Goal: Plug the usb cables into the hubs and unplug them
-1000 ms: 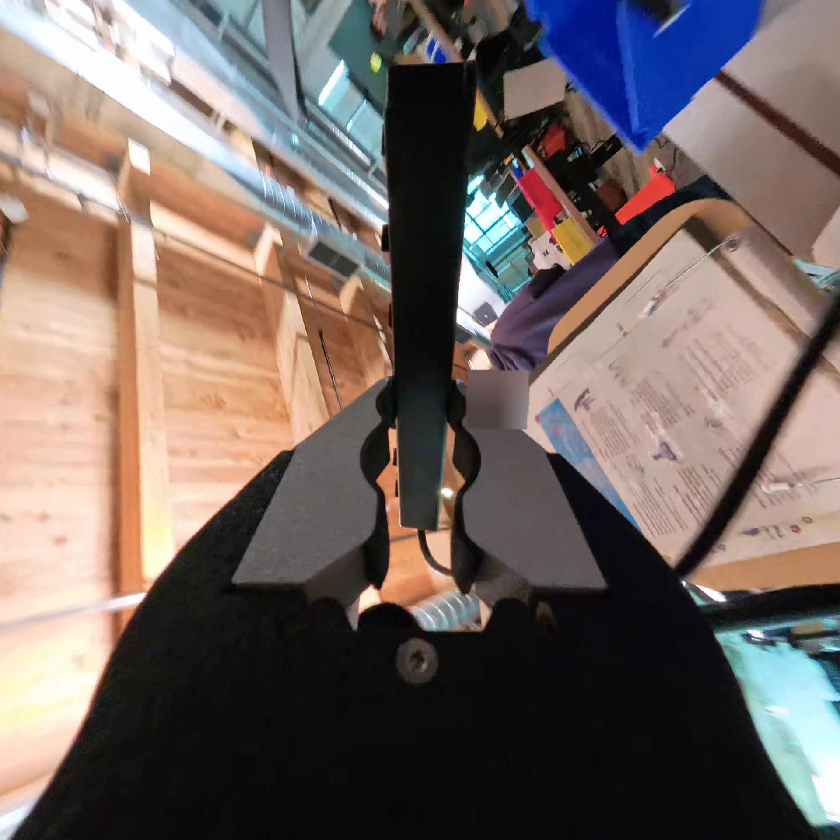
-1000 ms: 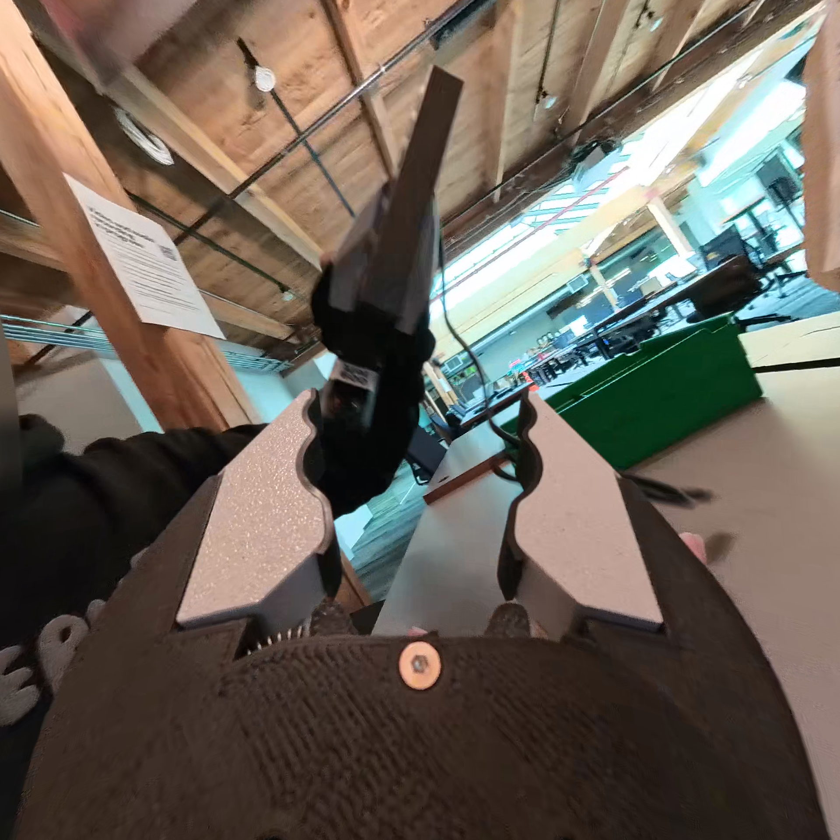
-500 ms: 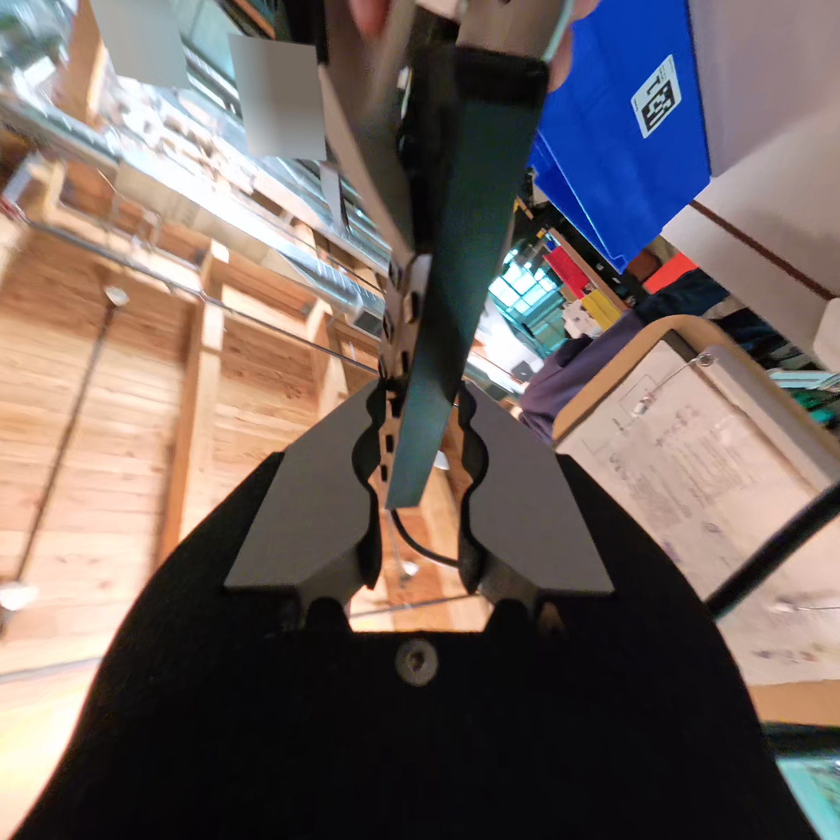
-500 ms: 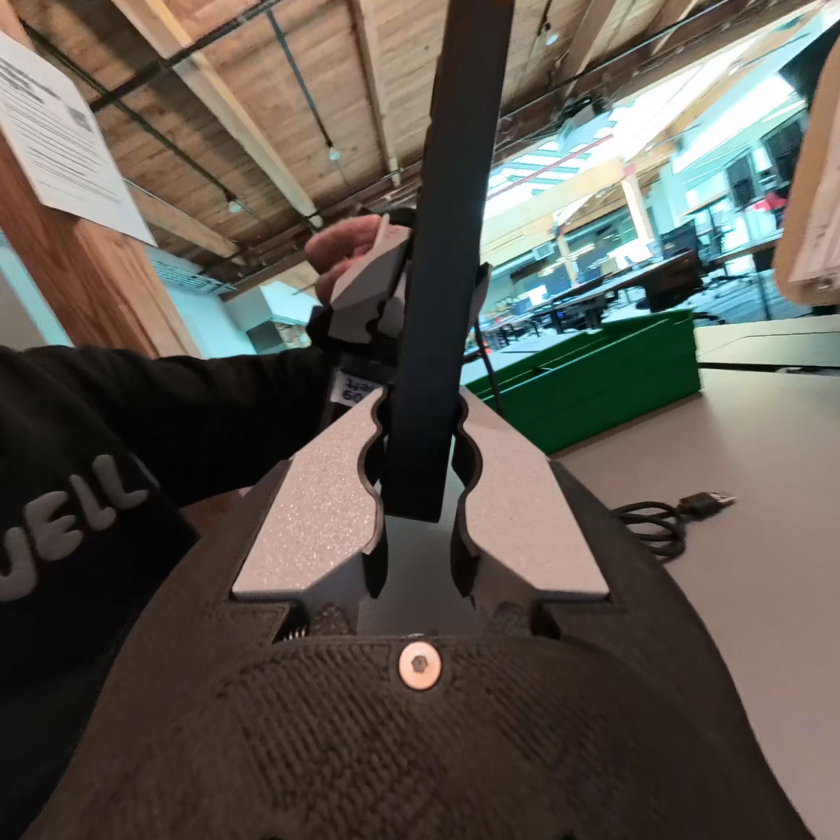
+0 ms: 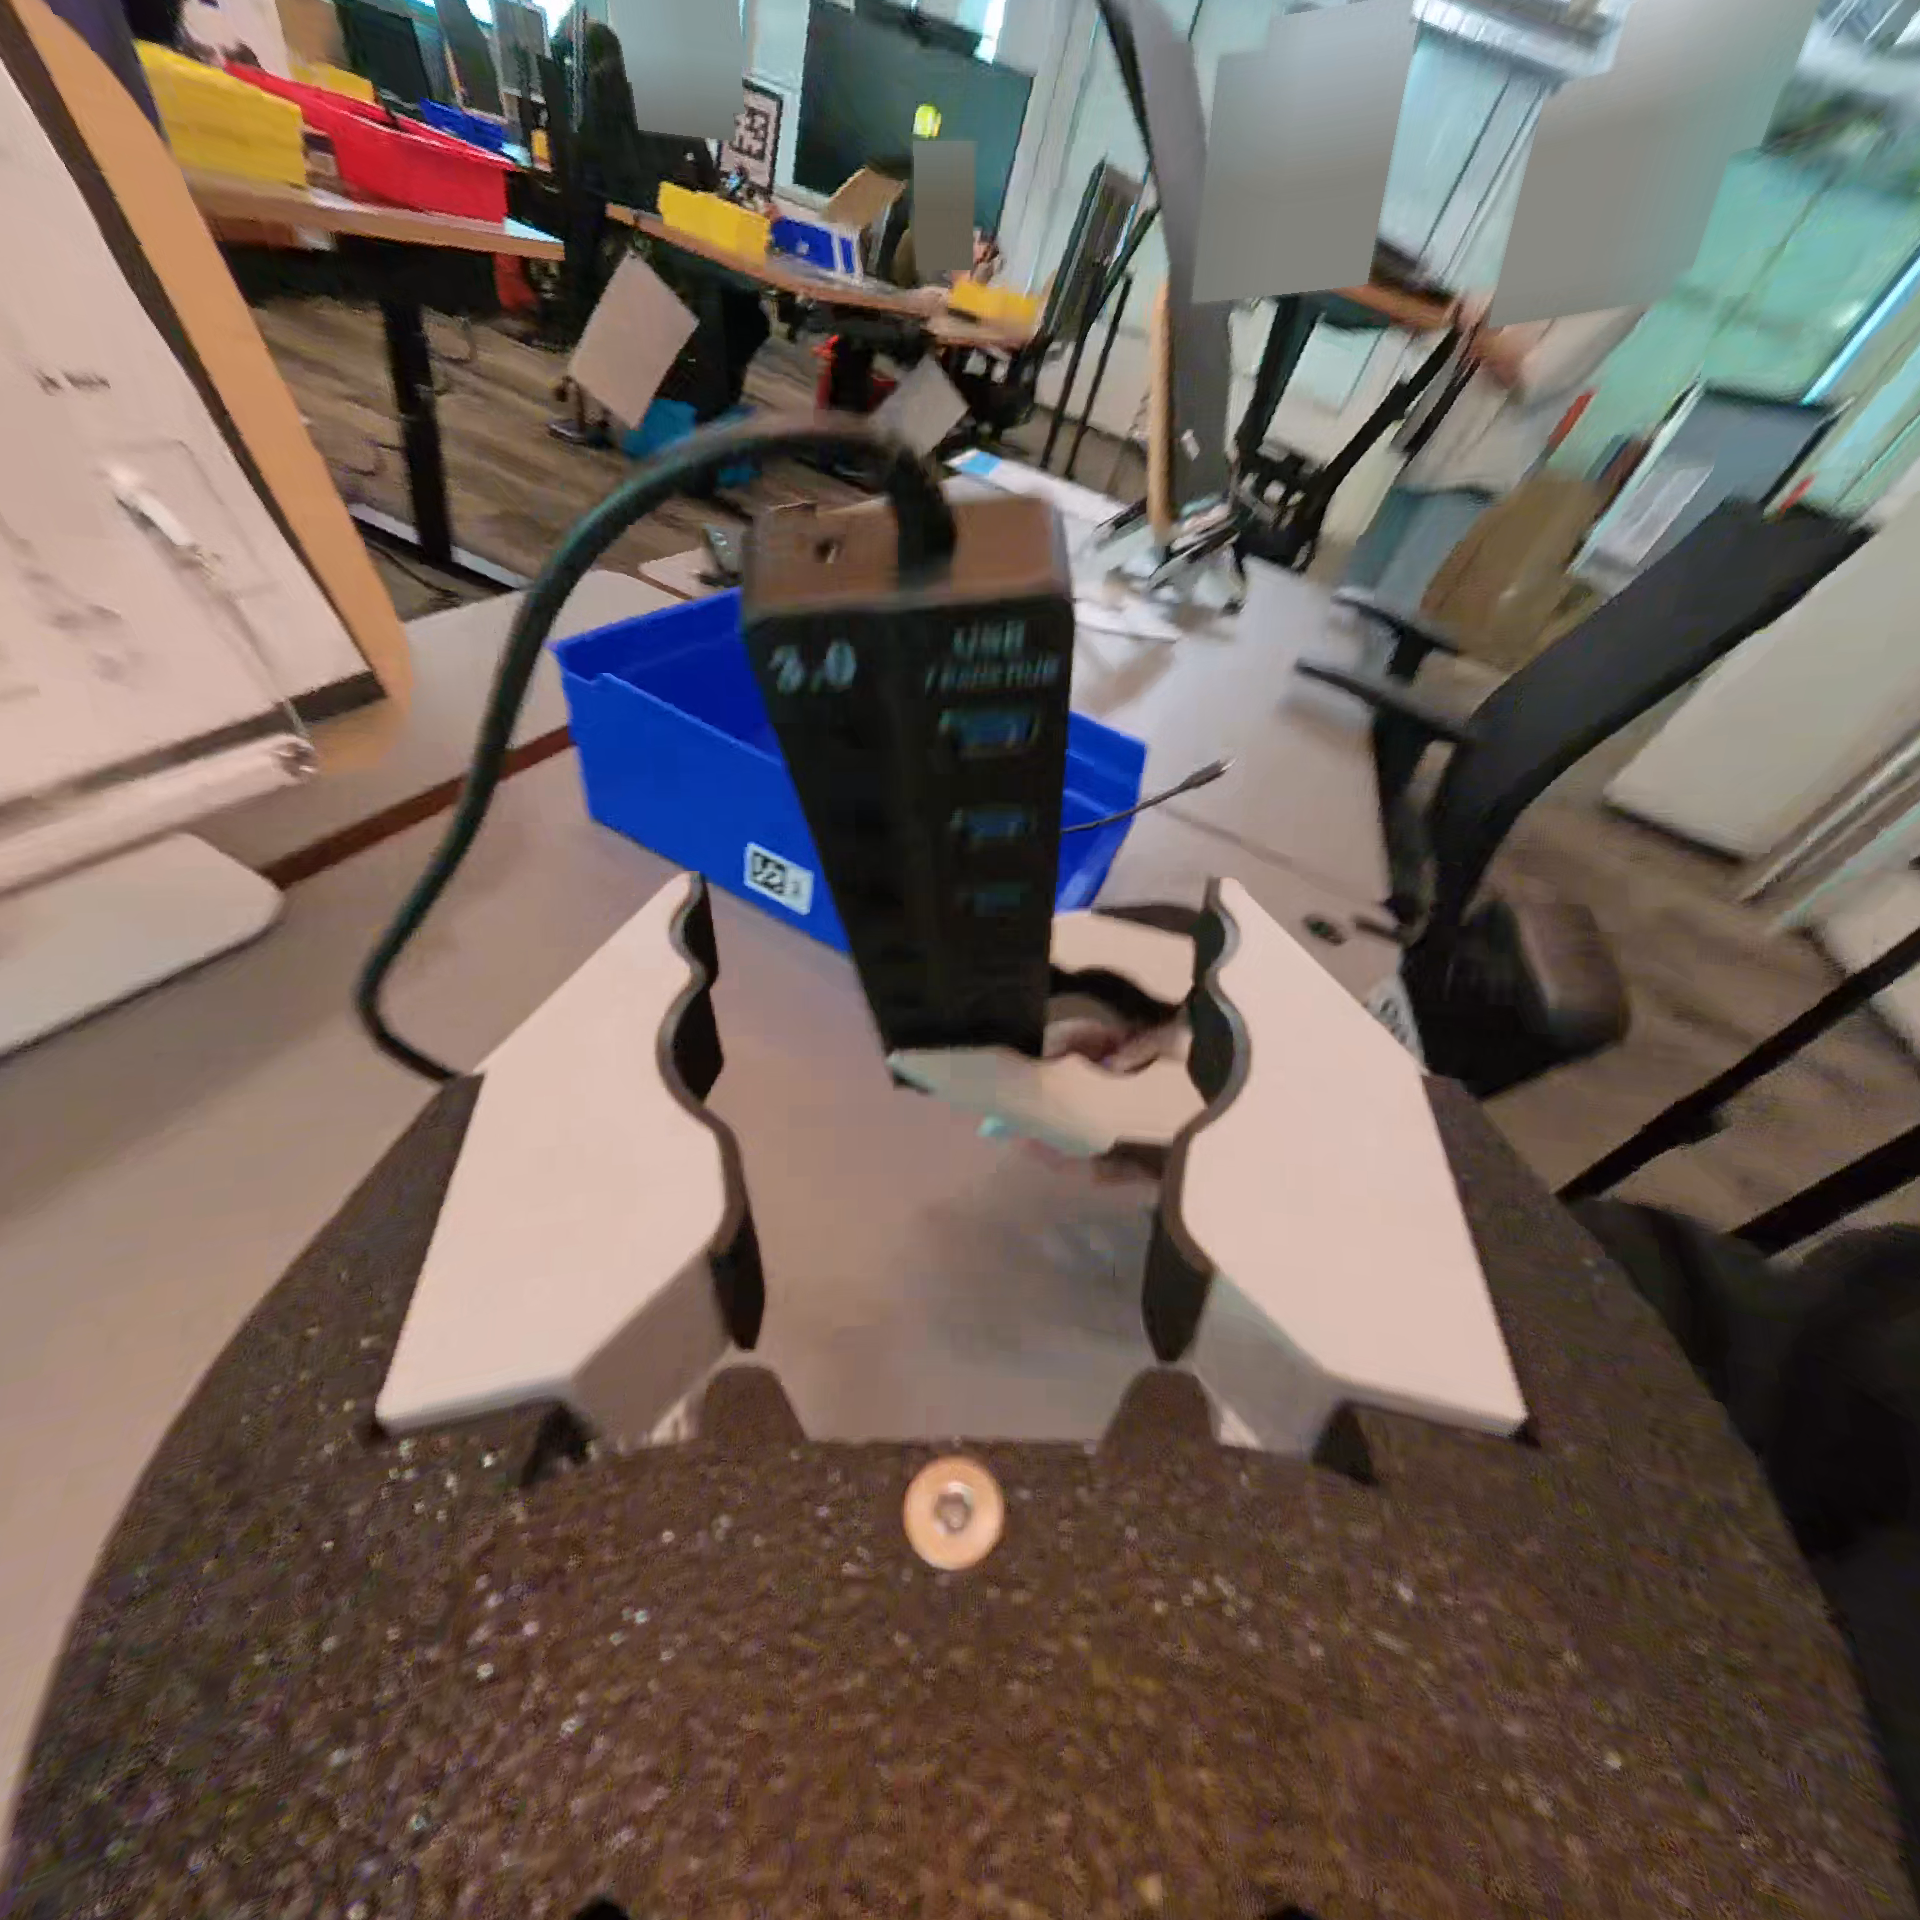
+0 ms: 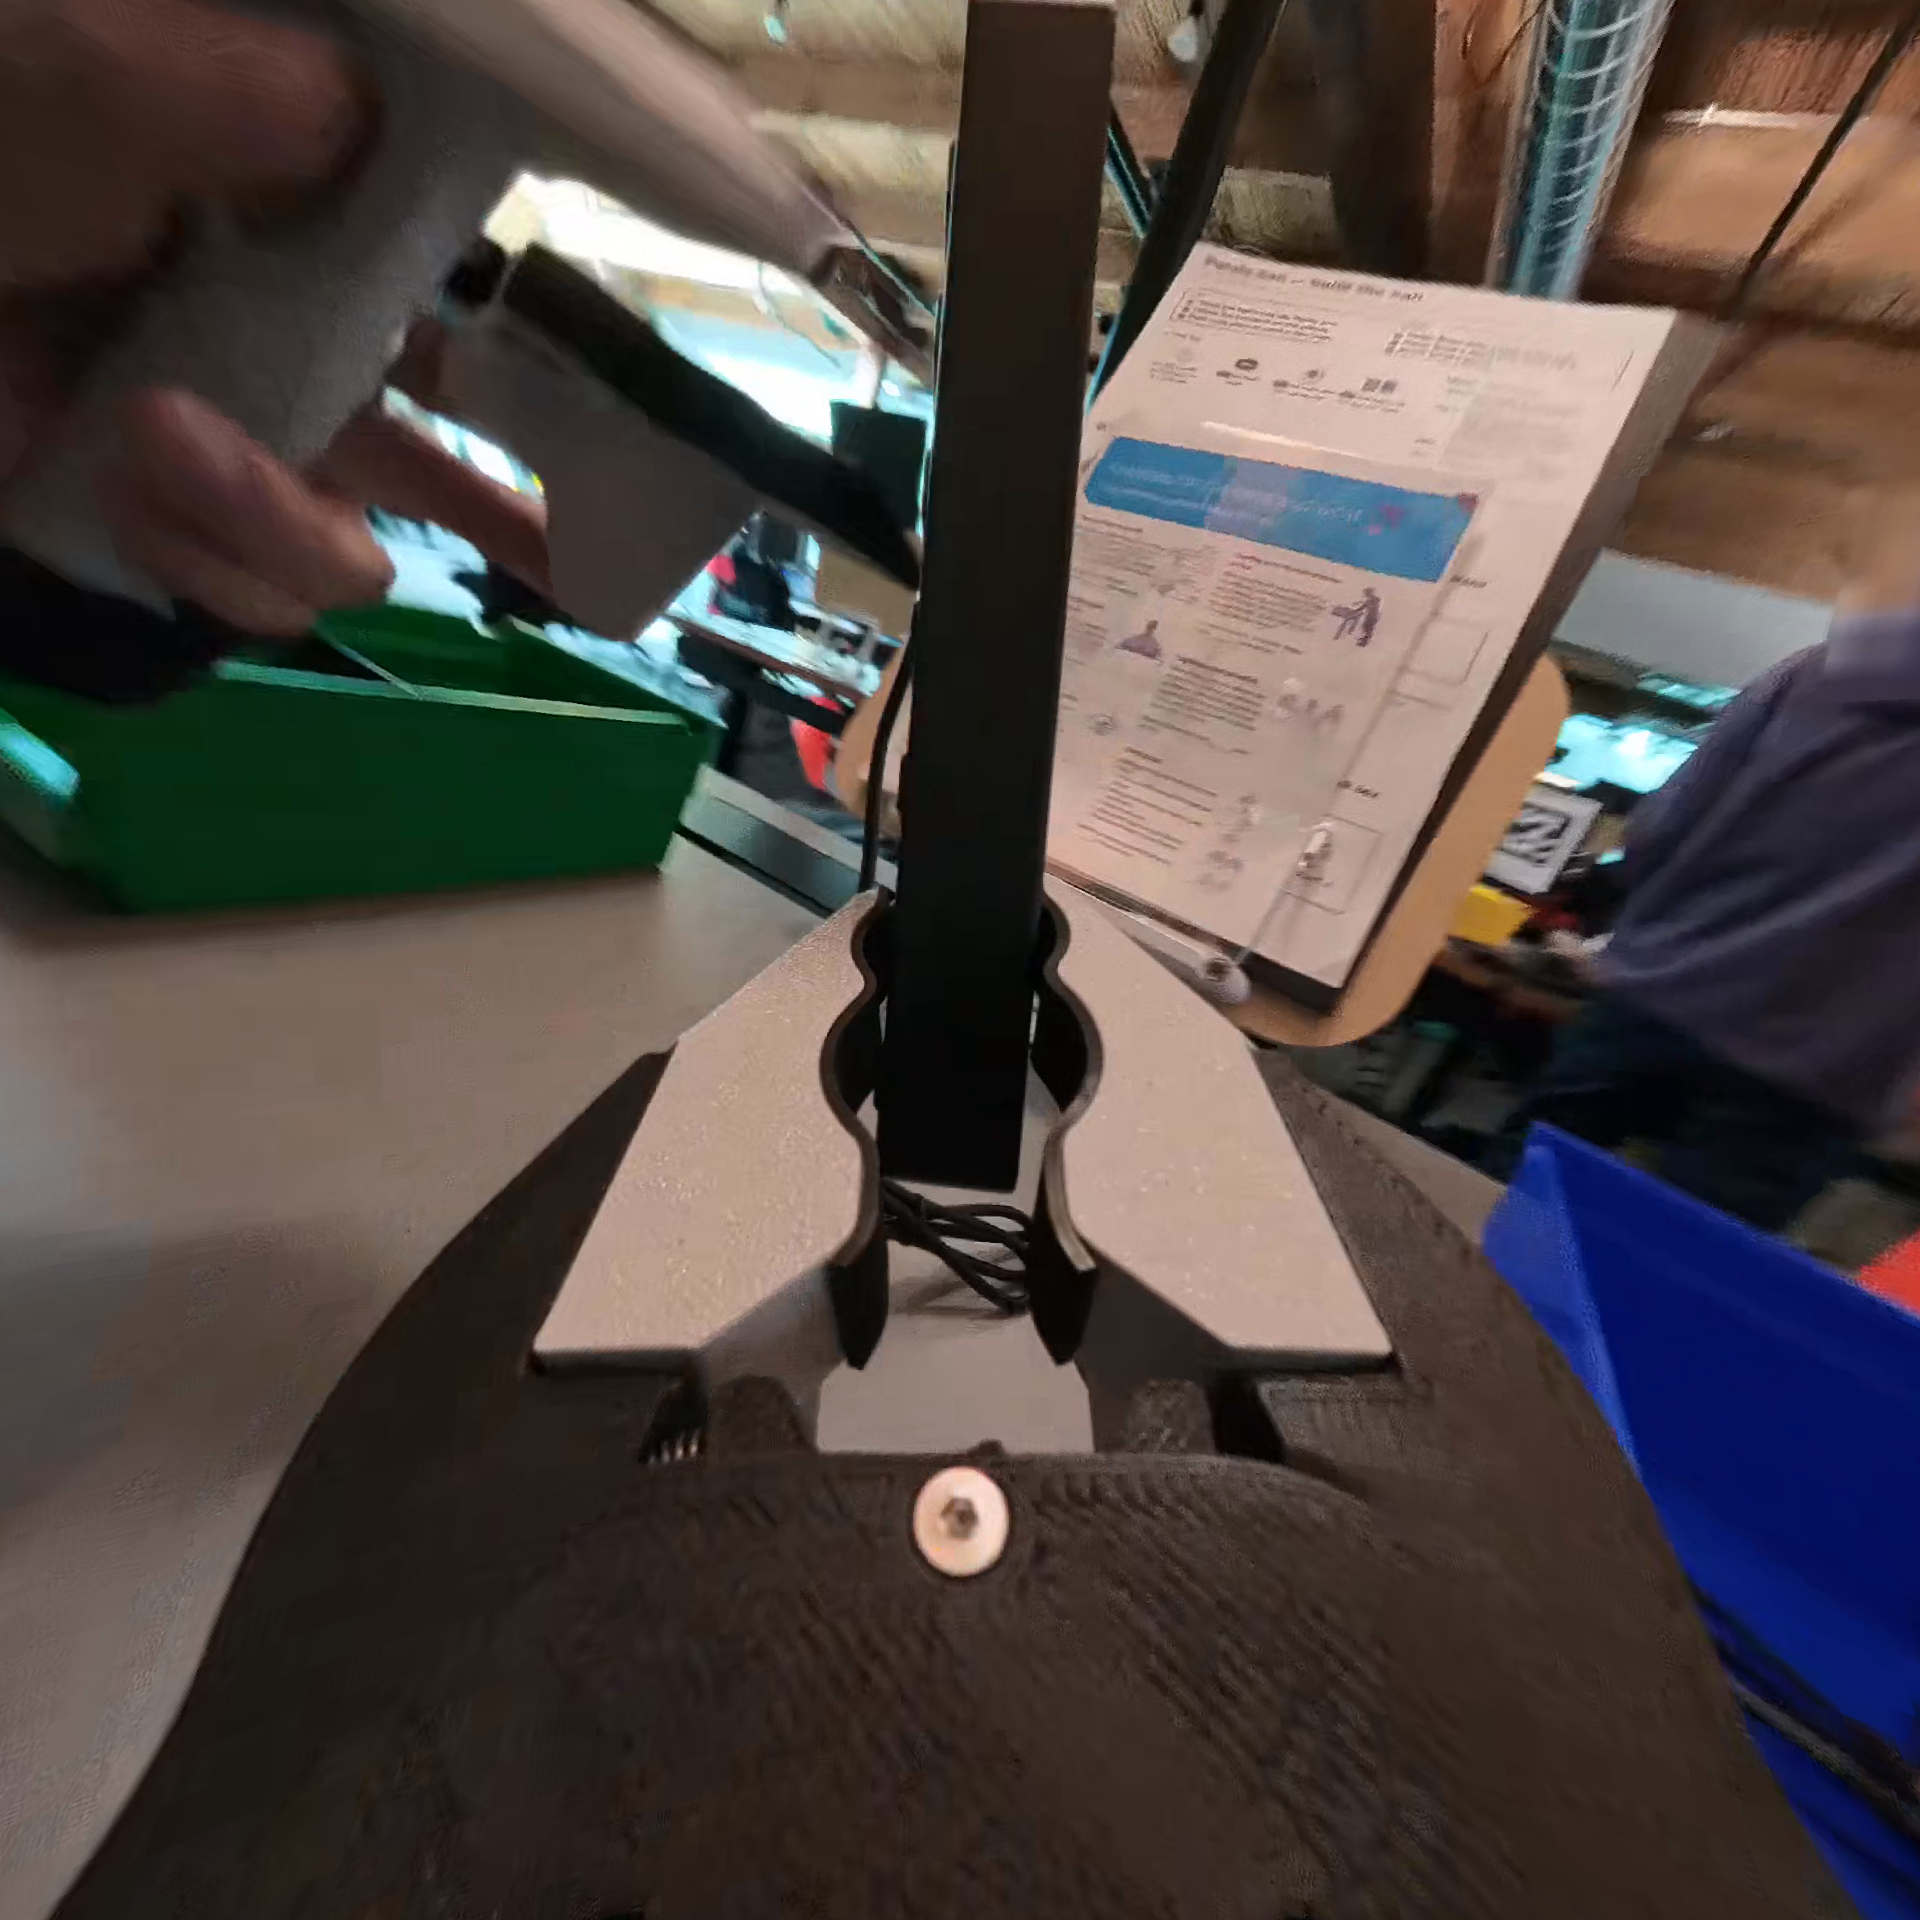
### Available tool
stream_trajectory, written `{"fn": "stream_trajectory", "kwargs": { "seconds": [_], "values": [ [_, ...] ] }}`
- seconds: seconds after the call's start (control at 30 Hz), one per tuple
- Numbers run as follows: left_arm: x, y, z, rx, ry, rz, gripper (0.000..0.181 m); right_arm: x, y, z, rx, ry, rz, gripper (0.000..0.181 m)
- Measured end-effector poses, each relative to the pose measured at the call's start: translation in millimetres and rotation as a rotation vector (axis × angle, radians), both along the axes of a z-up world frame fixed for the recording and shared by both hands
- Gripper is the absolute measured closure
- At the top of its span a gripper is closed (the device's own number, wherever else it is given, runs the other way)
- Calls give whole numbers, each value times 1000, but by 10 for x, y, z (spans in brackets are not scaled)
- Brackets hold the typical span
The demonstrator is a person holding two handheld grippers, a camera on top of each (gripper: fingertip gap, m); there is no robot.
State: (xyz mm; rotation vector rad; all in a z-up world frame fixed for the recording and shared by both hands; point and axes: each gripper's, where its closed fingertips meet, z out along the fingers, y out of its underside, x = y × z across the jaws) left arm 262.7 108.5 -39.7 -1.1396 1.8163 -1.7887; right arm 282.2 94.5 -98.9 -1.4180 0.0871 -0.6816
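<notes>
Between the right gripper's [image 6: 961, 997] grey fingers [image 6: 748, 1143]: a long black rectangular USB hub [image 6: 997, 623], standing upright, lower end clamped by the scalloped black pads. Gripper is closing tight on it, no gap either side. Hub's own thin black cord [image 6: 961, 1236] is looping just under its bottom end, betw. the fingers.

Left gripper [image 5: 956, 997], left wrist view: jaws are standing wide apart, holding nothing. Same hub [image 5: 925, 769] is showing ahead of it, port face toward the camera w/ blue sockets in a row, top tilting slightly left. Not touching either grey finger [image 5: 582, 1195]. Thick black cable [image 5: 488, 748] is arcing from the hub's top end down to the left. Hub's lower end is sitting in the other gripper, partly blurred, so contact detail unclear there.

Desk [image 6: 312, 1039]: pale grey top.
- Green plastic bin [image 6: 364, 790], far left part of desk in right view, near the back edge.
- Blue plastic bin [image 5: 686, 769], behind the hub in left view, white code sticker on its front wall; blue also showing at the right edge of the right view.
- Printed instruction sheet on a tan board [image 6: 1278, 644], leaning at the desk's back edge, right of the hub.

Upper left, right view: the person's hand [image 6: 208, 343] w/ the left gripper's grey body, heavily blurred.
</notes>
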Motion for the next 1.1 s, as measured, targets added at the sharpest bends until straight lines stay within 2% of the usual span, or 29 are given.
{"fn": "stream_trajectory", "kwargs": {
  "seconds": [0.1, 0.17, 0.2, 0.27, 0.43, 0.47, 0.53, 0.6, 0.67, 0.7, 0.8, 0.87, 0.93, 1.03, 1.1],
  "values": [
    [62, -10, 5, -71, 37, -17, 87, -25, 100, -110, -109, -120, -79, 159],
    [119, 25, -89, -33, 77, -1, 82, -27, 139, -153, -176, -211, -133, 158],
    [142, 52, -129, -6, 74, 7, 87, -3, 139, -165, -193, -231, -164, 158],
    [202, 151, -164, 28, 30, 50, 121, 10, 144, -183, -217, -273, -183, 158],
    [201, 133, -178, 38, -61, -85, 125, 14, 179, -224, -228, -277, -178, 156],
    [201, 140, -200, 51, -69, -103, 126, -8, 215, -266, -234, -258, -145, 153],
    [183, 149, -273, 120, -93, -137, 127, -119, 319, -390, -217, -129, 11, 144],
    [153, 168, -346, 211, -124, -169, 128, -201, 344, -301, -75, 87, 152, 103],
    [64, 143, -338, 248, -169, -237, 128, -278, 335, -176, 32, 291, 323, 95],
    [4, 119, -313, 242, -181, -276, 129, -312, 349, -161, 36, 357, 399, 92],
    [-191, 15, -260, 231, -244, -405, 129, -398, 487, -237, -42, 483, 553, 65],
    [-244, -30, -278, 232, -262, -448, 129, -603, 604, -339, -149, 511, 698, 64],
    [-254, -38, -328, 250, -271, -467, 128, -708, 725, -427, -239, 508, 741, 56],
    [-271, -38, -419, 293, -274, -490, 128, -819, 852, -454, -297, 489, 791, 56],
    [-276, -39, -461, 305, -260, -500, 128, -862, 883, -423, -282, 498, 811, 71]
  ]
}}
